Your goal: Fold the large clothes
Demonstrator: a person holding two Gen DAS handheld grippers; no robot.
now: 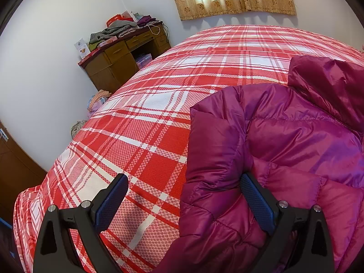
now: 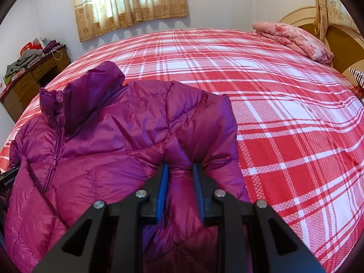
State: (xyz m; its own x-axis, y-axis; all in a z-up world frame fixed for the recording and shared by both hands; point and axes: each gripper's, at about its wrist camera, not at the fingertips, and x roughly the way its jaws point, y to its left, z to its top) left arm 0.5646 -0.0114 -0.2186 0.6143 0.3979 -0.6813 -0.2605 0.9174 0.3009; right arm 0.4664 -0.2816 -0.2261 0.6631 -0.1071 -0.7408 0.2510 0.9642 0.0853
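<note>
Magenta quilted down jacket (image 2: 109, 136) lying front up on the red-and-white plaid bed (image 2: 284, 125), collar (image 2: 91, 86) toward the curtained window (image 2: 129, 2), hem toward the viewer, so that its long axis runs away from both grippers. Right gripper (image 2: 180, 170): jaws closed to a narrow gap on a pinched fold of the jacket's right-hand edge, near the sleeve (image 2: 218, 136) on that side. Left gripper (image 1: 184, 182): jaws spread wide, gripping nothing; 1 finger (image 1: 254, 200) is sunk in the padding at the jacket's left edge, while the other finger (image 1: 113, 202) stands over bare bedspread. The jacket's left border thus runs between the open jaws, and the garment lies ahead and to the right of this gripper.

Judgement: the coming move turns on this asymmetry, since 1 side is secured and the other is only straddled; the left jaws would need to close on their edge before any fold along the long axis.

The right wrist view alone shows the zip (image 2: 56, 145), the full collar and a folded pink quilt (image 2: 293, 38) by the headboard (image 2: 336, 43). The left wrist view alone shows a wooden desk (image 1: 118, 56) piled with clothes (image 1: 118, 29), plainly, and the bed's near left corner
</note>
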